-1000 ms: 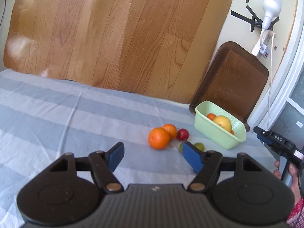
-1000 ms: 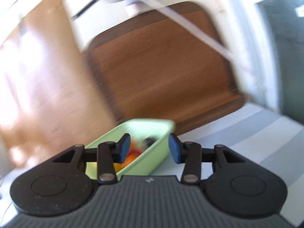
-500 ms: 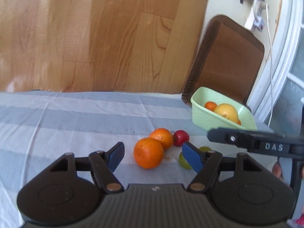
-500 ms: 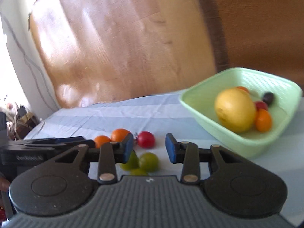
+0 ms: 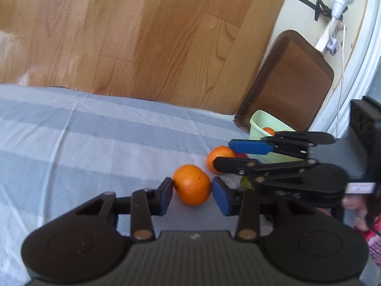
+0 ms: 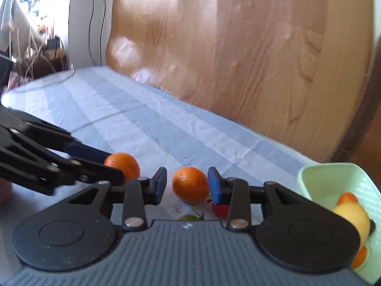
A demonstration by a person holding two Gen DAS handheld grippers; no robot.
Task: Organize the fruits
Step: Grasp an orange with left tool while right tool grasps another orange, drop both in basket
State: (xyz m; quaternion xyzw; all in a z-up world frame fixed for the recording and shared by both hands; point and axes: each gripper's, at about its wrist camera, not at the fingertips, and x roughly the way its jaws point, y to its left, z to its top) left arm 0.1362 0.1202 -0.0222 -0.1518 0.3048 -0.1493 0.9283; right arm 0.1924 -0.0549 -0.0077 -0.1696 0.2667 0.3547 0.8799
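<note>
Two oranges lie on the striped cloth. My left gripper [image 5: 192, 193] is open with its pads on either side of the near orange [image 5: 192, 184]; the same orange shows in the right wrist view [image 6: 122, 166]. My right gripper [image 6: 186, 186] is open around the second orange [image 6: 189, 184], which also shows in the left wrist view [image 5: 220, 159]. A red fruit [image 6: 219, 210] and a green fruit [image 6: 189, 218] lie just below the right gripper. The light green basket [image 6: 316, 178] at the right holds a yellow fruit [image 6: 352, 217] and small orange ones.
A wooden panel [image 5: 142, 35] stands behind the striped cloth [image 5: 83, 143]. A brown chair back [image 5: 290, 81] stands behind the basket [image 5: 259, 124]. A white lamp and cord [image 5: 339, 0] hang on the wall at the right.
Both grippers have moved in over the fruit pile. The left now has the near orange between its pads, the right swung left from the basket and now brackets the second orange.
</note>
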